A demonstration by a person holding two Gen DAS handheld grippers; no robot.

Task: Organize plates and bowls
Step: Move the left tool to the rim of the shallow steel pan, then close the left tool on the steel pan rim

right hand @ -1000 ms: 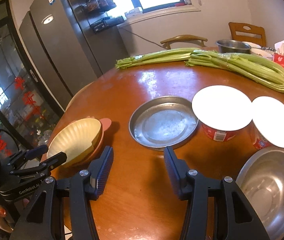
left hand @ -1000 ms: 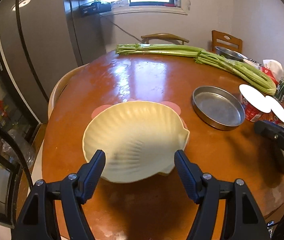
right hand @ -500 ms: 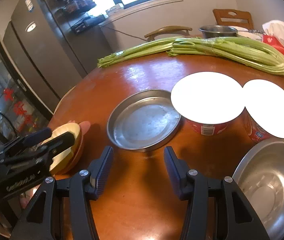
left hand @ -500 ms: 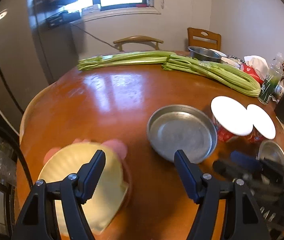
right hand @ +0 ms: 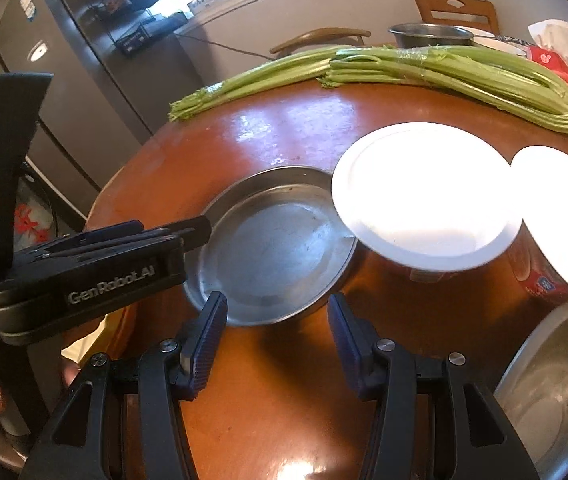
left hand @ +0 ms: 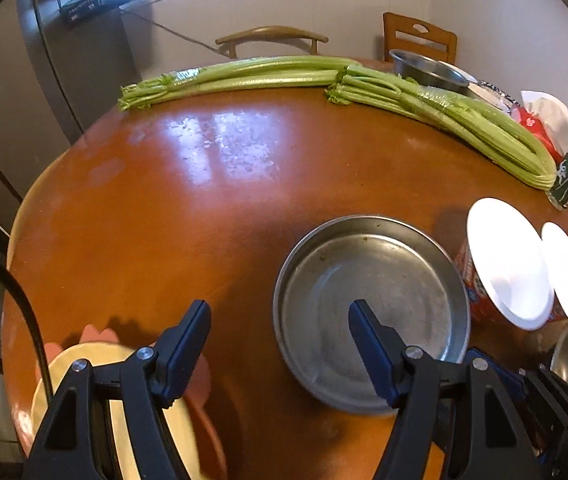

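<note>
A round metal pan (left hand: 370, 312) sits on a brown wooden surface (left hand: 204, 216). The left gripper (left hand: 278, 346) hangs over the pan's near-left rim, released and grasping nothing. The right gripper (right hand: 278, 332), also released and empty, hovers just before the pan's near edge. Left of the pan lies a cream shell plate (left hand: 124, 412) on a pink dish. Two white-lidded cups (left hand: 504, 264) stand right of the pan, celery (left hand: 364, 84) beyond it.
</note>
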